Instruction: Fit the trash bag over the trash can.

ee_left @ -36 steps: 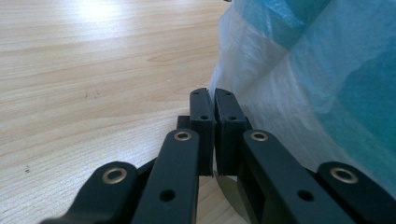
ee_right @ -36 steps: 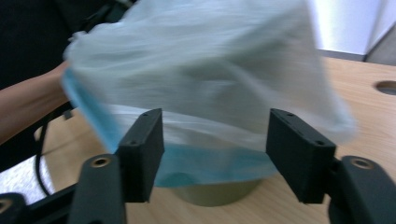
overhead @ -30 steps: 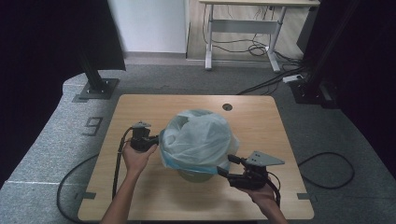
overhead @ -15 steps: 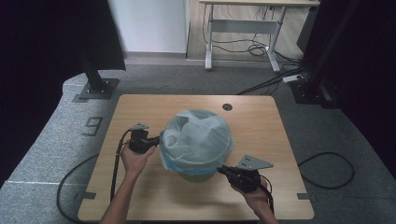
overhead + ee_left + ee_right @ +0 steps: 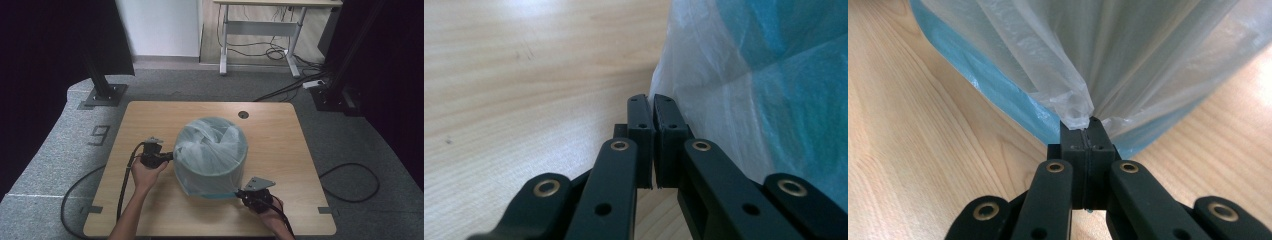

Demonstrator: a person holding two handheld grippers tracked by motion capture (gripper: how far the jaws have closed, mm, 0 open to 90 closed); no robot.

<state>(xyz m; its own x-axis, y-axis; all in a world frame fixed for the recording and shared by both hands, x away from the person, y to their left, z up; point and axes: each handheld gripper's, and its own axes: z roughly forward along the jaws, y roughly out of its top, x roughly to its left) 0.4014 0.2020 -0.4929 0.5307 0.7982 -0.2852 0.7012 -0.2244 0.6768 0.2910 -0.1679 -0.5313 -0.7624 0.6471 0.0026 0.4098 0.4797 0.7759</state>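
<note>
- Bench (image 5: 150, 220) carries a teal bin (image 5: 212, 186) near its middle, draped in a clear plastic bag (image 5: 210, 150) that reaches almost to its foot; the work looks like fitting the bag over the bin.
- Left hand-held gripper (image 5: 167, 156) sits at the bin's left side, level with the bag's skirt. In the left gripper view its jaws are clenched (image 5: 653, 112) right against the film (image 5: 724, 100); whether a fold is caught between them cannot be told. Held there, it likely anchors that side so the bag does not ride up.
- Bag top is puckered into loose folds across the bin's mouth, so slack remains to be taken down the walls.
- Right hand-held gripper (image 5: 242, 192) is low at the bin's front right, near the bench surface. Its jaws have just been closing, and the right gripper view shows them clamped (image 5: 1083, 131) on a gathered pinch of bag (image 5: 1070, 107), with film fanning taut up from the tips. That low grip suits drawing the skirt down over the bin's wall (image 5: 998, 95).
</note>
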